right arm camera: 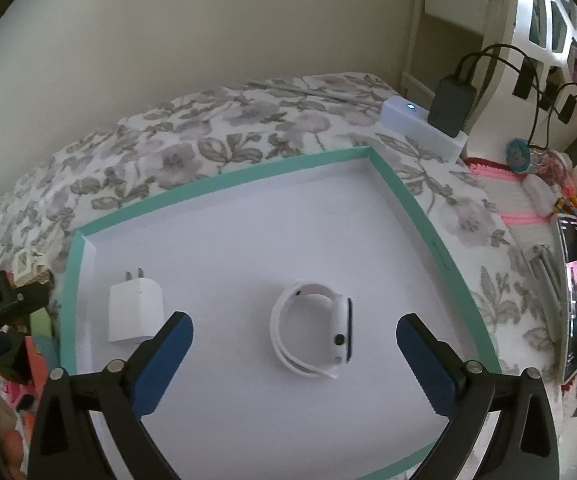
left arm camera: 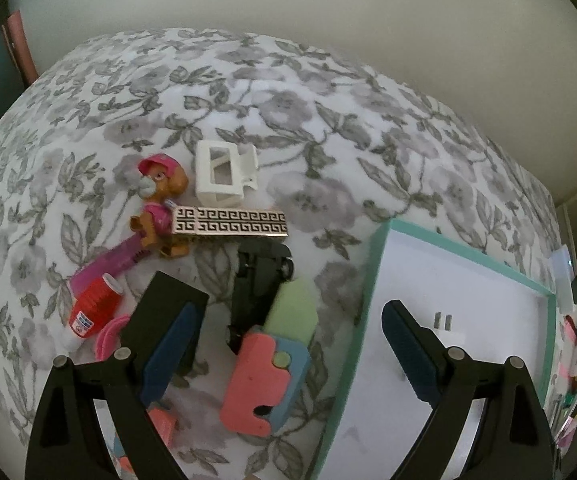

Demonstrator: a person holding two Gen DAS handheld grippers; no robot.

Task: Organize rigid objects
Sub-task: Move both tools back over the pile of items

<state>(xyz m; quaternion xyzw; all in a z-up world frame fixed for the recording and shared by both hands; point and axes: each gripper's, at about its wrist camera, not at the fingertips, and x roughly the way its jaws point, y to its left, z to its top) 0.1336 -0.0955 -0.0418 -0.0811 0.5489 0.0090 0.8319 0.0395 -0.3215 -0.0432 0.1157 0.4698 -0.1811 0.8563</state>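
Toys and other small rigid objects lay on a floral bedspread (left arm camera: 288, 92) to the left of a shallow teal-rimmed tray (right arm camera: 224, 182), the landmark used throughout. Left gripper (left arm camera: 284, 340) hung over that heap just outside the tray's left rim, jaws wide apart, nothing between the pads; right under it sat a black toy car (left arm camera: 260, 280) and a pink, blue and green foam block toy (left arm camera: 268, 376), neither one touched. Right gripper (right arm camera: 294, 354) hovered over the tray's white floor, jaws spread fully, holding nothing. Directly below that gap, inside the tray, a white smartwatch (right arm camera: 314, 332) lay on its side, clear of both pads. A white charger plug (right arm camera: 134, 310) also lay in the tray, toward its left wall. Farther left of the tray were a white hair claw clip (left arm camera: 224, 174), a gold key-pattern hair clip (left arm camera: 230, 222), a pup figurine in a pink cap (left arm camera: 160, 204) and a red cylinder (left arm camera: 92, 306). Beyond the tray's far right corner a white box with a lit dot (right arm camera: 420, 124) carried a black adapter (right arm camera: 450, 106); a plain pale wall (right arm camera: 168, 32) rose behind the bed
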